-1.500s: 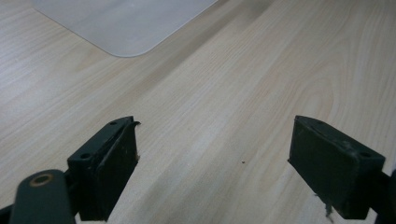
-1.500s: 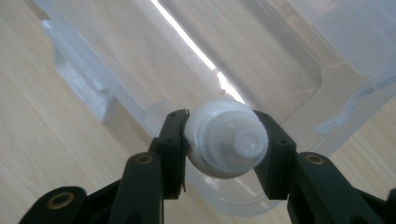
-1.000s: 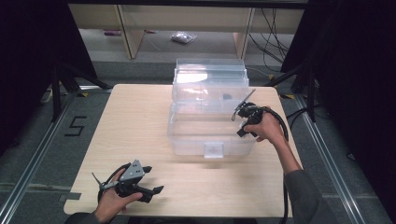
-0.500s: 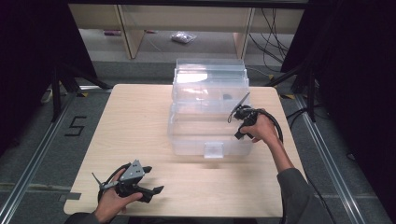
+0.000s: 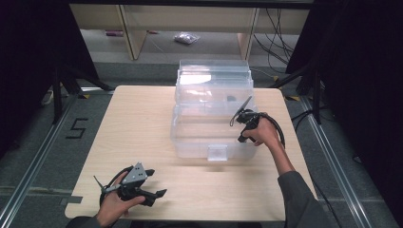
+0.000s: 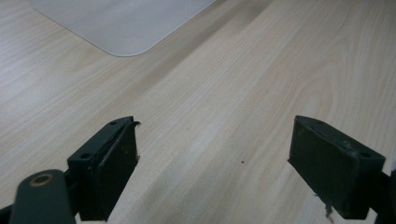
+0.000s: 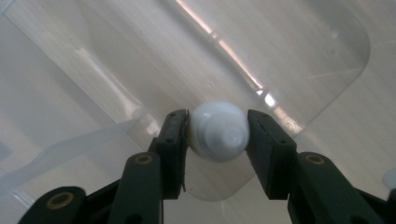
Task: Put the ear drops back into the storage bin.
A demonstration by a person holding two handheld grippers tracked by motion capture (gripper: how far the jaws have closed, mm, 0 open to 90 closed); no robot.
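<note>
White rounded plastic piece [image 7: 218,131] clamped in right claw [image 7: 217,140] above clear plastic storage bin [image 5: 211,114].

High view: compared with a second ago, the right claw [image 5: 243,124] has sunk slightly toward the open bin at the far middle of the pale wooden counter [image 5: 142,123]; judged, the piece is being lowered for deposit inside. The left claw [image 5: 151,186] rests near the counter's front left edge, unchanged in place.
Left gripper view: the left claw [image 6: 212,158] stands released, its jaws wide apart over bare wood, nothing between them; a corner of a translucent sheet [image 6: 121,21] lies farther off.
Right gripper view: both jaws press the sides of the piece. It is smooth, glossy and dome-shaped, with a small raised hub at its centre, suspended over the bin's transparent floor.
</note>
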